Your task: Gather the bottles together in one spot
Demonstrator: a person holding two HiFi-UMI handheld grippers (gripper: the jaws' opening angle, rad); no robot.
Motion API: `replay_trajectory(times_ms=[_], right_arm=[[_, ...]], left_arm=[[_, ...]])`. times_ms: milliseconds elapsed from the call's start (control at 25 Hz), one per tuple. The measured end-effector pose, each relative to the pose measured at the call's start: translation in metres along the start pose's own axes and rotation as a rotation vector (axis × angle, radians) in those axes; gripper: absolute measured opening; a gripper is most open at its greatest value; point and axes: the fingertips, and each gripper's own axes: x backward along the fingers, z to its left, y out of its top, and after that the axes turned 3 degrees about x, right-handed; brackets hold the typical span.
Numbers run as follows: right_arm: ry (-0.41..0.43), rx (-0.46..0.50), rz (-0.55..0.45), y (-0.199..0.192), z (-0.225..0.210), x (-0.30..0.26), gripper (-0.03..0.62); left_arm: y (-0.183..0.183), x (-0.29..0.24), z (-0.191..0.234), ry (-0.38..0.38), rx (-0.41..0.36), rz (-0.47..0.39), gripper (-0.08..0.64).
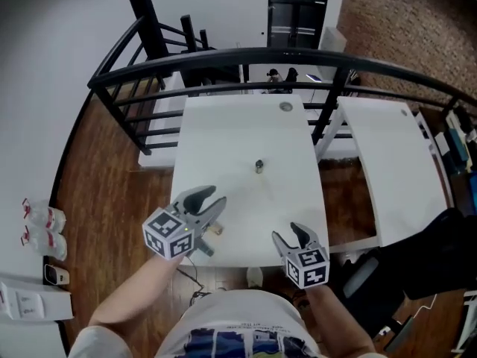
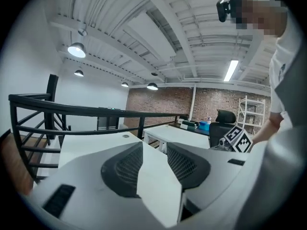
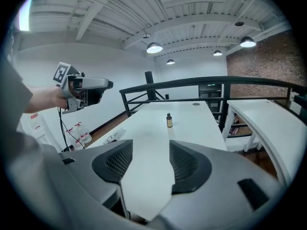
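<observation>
Left claw, right claw agape, empty; bottle on white table; black railing

The head view looks steeply down on the white surface. Both gripper views skim low across it, facing the black railing, which all three share.

A white worktop stands inside a curved black railing, with a second white table just beside it (a round grommet sits near the worktop's far edge). Wooden floor lies below, a brick wall stands beyond, and pendant lamps hang overhead.
</observation>
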Motion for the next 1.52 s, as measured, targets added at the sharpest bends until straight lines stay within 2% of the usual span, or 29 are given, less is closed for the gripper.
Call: replay_trajectory(times_ms=[160,360,480,760,1000,1320,1520], right_arm=[[-0.01,0.007,0.013,-0.008,0.038,0.024,0.262],[-0.035,0.018,0.008,-0.007,0.073,0.049,0.264],[-0.048,0.026,0.006,-0.004,0.087,0.063,0.264],[-0.055,0.051,0.016,-0.013,0.109,0.085,0.264],[-0.046,0.064,0.026,-0.02,0.118,0.094,0.264],[-0.037,0.068,0.022,-0.021,0.12,0.092,0.264],[-0.037,0.057,0.025,-0.026,0.115,0.084,0.264]], left_arm=[[-0.014,0.075,-0.017,0.046,0.053,-0.039,0.135],[-0.058,0.136,-0.031,0.116,0.099,0.005,0.141],[-0.084,0.154,-0.041,0.13,0.165,0.029,0.141],[-0.109,0.164,-0.077,0.091,0.24,0.058,0.141],[-0.119,0.165,-0.101,0.07,0.253,0.1,0.143],[-0.132,0.168,-0.087,0.11,0.289,0.086,0.156],[-0.16,0.161,-0.064,0.155,0.288,0.156,0.158]])
